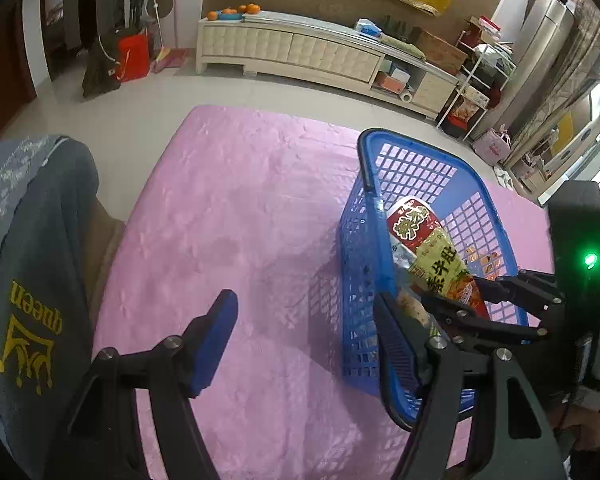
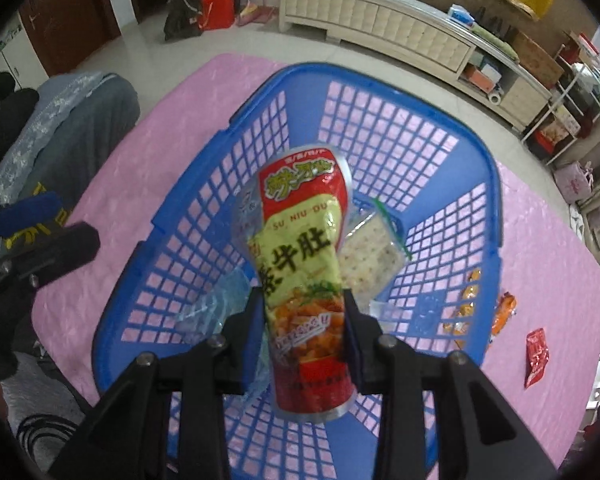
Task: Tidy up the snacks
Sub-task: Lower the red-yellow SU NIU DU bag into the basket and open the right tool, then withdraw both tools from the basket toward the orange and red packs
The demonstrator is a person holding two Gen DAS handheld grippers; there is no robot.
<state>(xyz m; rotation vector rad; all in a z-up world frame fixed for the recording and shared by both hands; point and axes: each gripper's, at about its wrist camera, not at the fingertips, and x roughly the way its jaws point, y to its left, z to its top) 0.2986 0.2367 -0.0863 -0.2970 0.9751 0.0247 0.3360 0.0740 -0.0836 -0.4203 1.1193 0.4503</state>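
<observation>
2 tongs work over the pink surface (image 1: 228,208). The right tongs (image 2: 305,316) clamp the lower half of a red-and-green snack pouch (image 2: 300,248) above the middle of the blue basket (image 2: 496,184), inside its rim. A cracker pack (image 2: 370,256) lies in the basket behind the pouch. The left tongs (image 1: 308,320) gape wide, holding nothing, just left of the basket's wall, with bare cloth stretching to the surface's left edge. Beyond the basket's right rim lie an orange snack (image 2: 505,312) and a red packet (image 2: 537,358).

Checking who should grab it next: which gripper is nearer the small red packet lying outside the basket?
Right. The right gripper holds a snack pouch over the blue basket beside the red packet; the left gripper is beyond the basket's opposite side.
</observation>
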